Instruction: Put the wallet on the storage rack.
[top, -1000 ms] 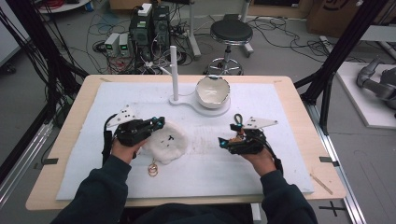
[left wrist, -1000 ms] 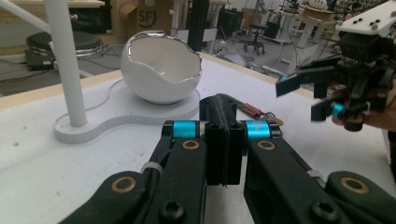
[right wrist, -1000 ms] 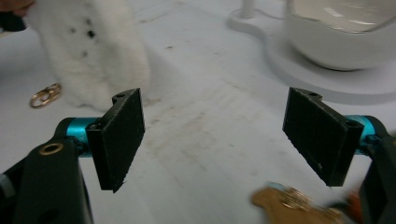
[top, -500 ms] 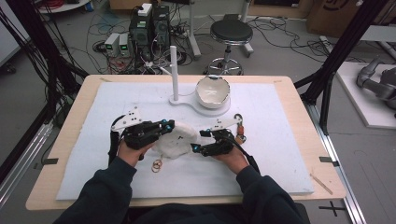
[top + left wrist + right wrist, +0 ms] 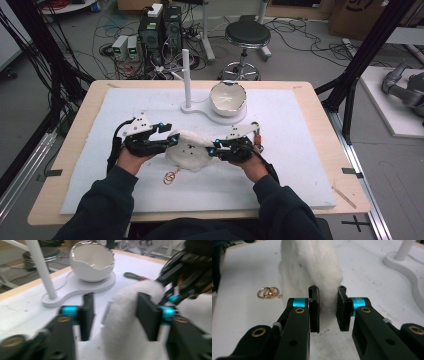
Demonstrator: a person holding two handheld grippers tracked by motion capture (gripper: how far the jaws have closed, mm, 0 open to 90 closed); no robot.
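Flanking the white fluffy pouch (image 5: pixel 190 149); left gripper (image 5: pixel 113 315) jaws gape around it; right gripper (image 5: pixel 327 308) jaws pinch its edge.

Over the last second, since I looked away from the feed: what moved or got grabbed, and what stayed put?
The right tongs swung left from the open mat to the fluffy white pouch and closed on its right edge. The left tongs edged right, their jaws open around the pouch's left side. The pouch bunched up between them. The gold rings, the white bowl and the stand post stayed put.
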